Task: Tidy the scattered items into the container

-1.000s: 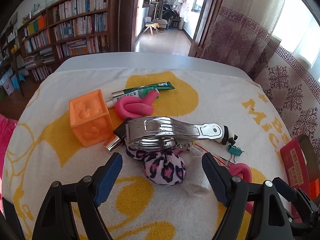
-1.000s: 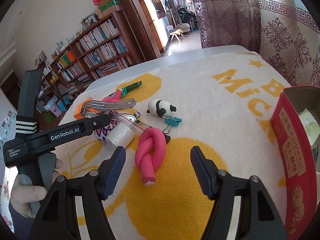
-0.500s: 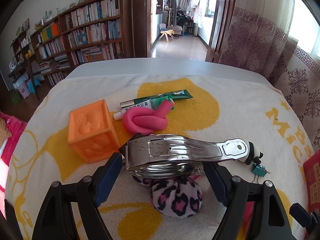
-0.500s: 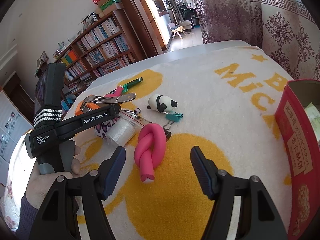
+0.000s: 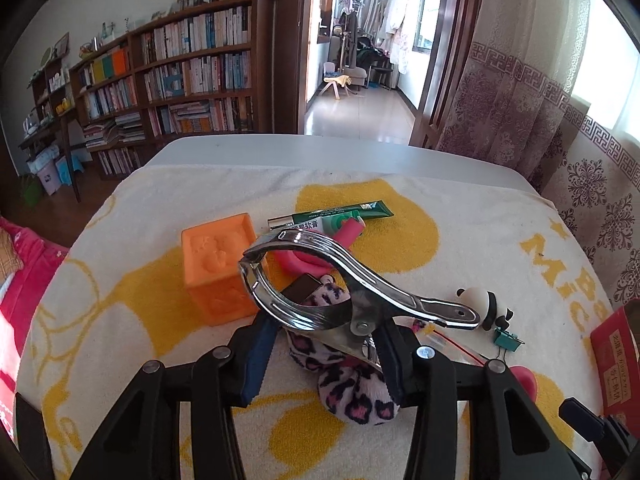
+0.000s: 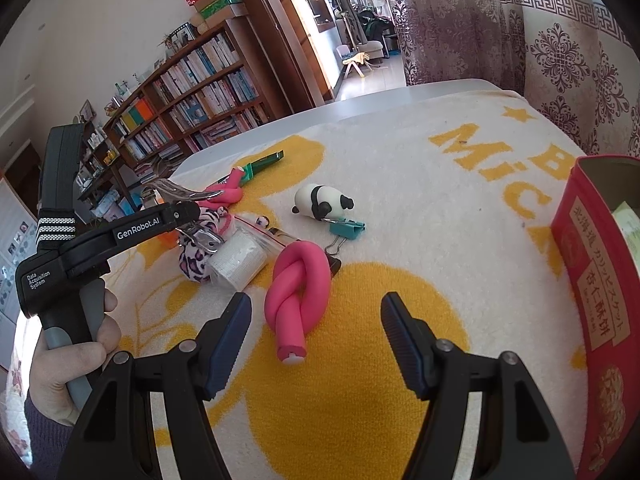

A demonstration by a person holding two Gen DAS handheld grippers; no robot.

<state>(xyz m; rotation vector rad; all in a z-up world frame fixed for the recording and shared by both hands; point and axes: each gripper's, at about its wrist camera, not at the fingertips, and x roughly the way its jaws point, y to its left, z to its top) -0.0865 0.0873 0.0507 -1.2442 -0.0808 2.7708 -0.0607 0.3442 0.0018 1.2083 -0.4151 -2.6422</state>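
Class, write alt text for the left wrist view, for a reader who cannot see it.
The left tool grips a large steel spring clamp above a yellow-patterned towel. Beneath lie a leopard-print scrunchie, an orange cube, a green tube and a panda figure.

Lived-in home, living room or study. Long dark wooden bookshelf (image 5: 176, 84) crammed with books; patterned mauve curtains (image 5: 532, 92) at bright window; open doorway to hallway with small wooden stool (image 5: 335, 82); cream-and-yellow towel (image 6: 420, 184) over table.

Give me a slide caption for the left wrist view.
Left tool shut on a steel clamp, lifted above a leopard-print pouch beside an orange block on the towel.
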